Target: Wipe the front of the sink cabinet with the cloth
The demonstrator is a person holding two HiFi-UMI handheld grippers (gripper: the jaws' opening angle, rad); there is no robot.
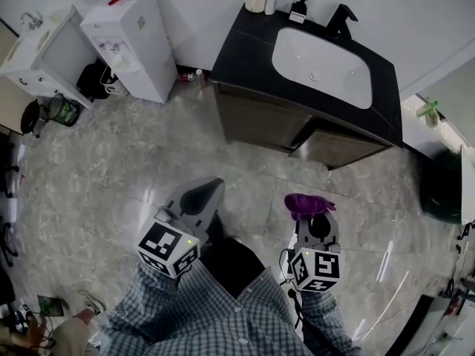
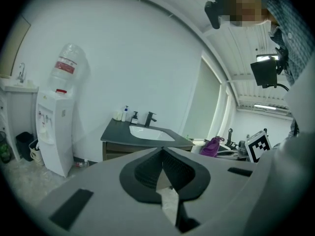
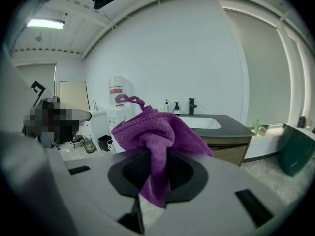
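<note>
The purple cloth [image 3: 156,134] is clamped in the right tool [image 1: 315,227]. Its two jaws are closed on a fold, and most of the fabric is bunched in a loose wad above and ahead of the tips. The left tool [image 2: 162,170] has its jaws brought together with nothing between them, and it hangs idle over the marble floor [image 1: 111,176] beside the right one.

Both tools are well apart from the sink cabinet [image 1: 267,117]. It stands against the far wall, under the dark surface [image 1: 245,47] that carries the white basin [image 1: 320,65]. The cloth does not touch the wooden front, so wiping has not begun. This looks like the approach step, with the cloth secured and the person facing the cabinet from across the floor.

The next move calls for carrying the right tool forward and down until the wad, not the hard tips, meets the front near one upper corner. Strokes would then run across toward the opposite edge. The panel at the cabinet's lower right corner [image 1: 338,148] appears to stand slightly ajar, though that is hard to confirm from above. It may give under pressure, so lighter contact there seems wise.
</note>
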